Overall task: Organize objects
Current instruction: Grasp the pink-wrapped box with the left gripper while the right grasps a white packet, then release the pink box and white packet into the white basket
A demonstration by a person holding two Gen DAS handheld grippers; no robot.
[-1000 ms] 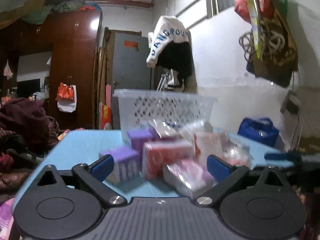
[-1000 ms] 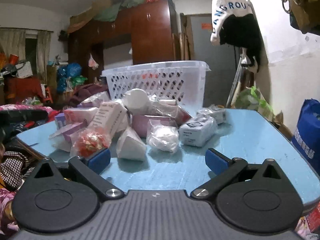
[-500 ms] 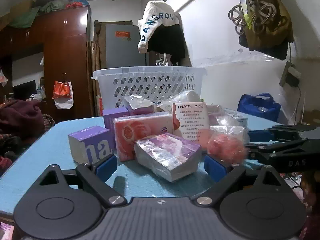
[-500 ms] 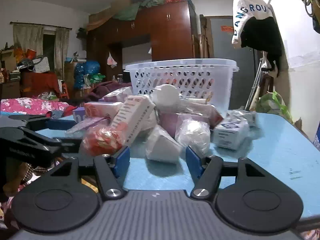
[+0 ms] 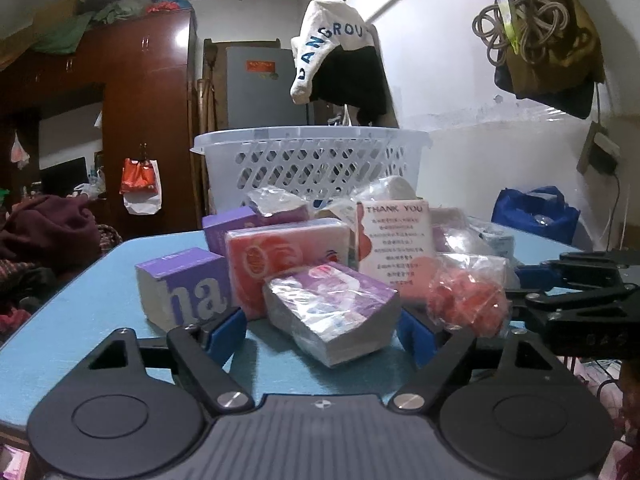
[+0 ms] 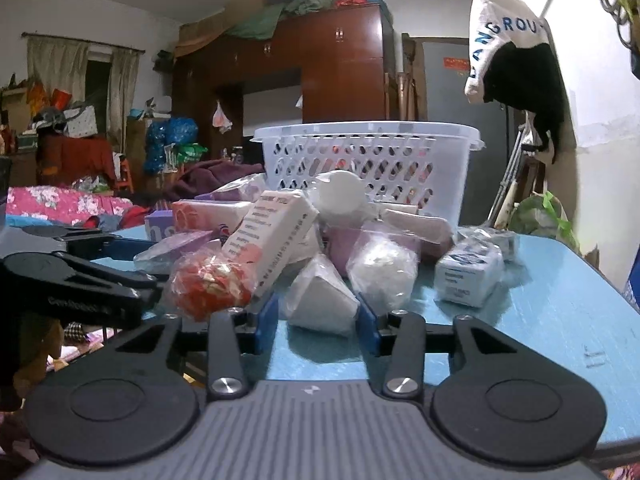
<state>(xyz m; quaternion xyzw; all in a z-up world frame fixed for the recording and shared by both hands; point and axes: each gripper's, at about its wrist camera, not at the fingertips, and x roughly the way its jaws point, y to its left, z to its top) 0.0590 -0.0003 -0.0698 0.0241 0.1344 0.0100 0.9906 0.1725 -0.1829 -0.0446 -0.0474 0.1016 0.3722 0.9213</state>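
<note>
Behind, basket (image 5: 312, 160) contents unclear.

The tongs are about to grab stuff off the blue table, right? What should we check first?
1. Purple-wrapped pack sits between left tongs, which are closing: ok.
2. White pointed packet sits between right tongs, closing: ok.
3. Pads pressing either item: cannot tell.
4. Red bagged ball clear of right tongs: not ok, it crowds one finger.
5. White basket upright behind the pile: ok.
6. Room inside basket: cannot tell.
</note>
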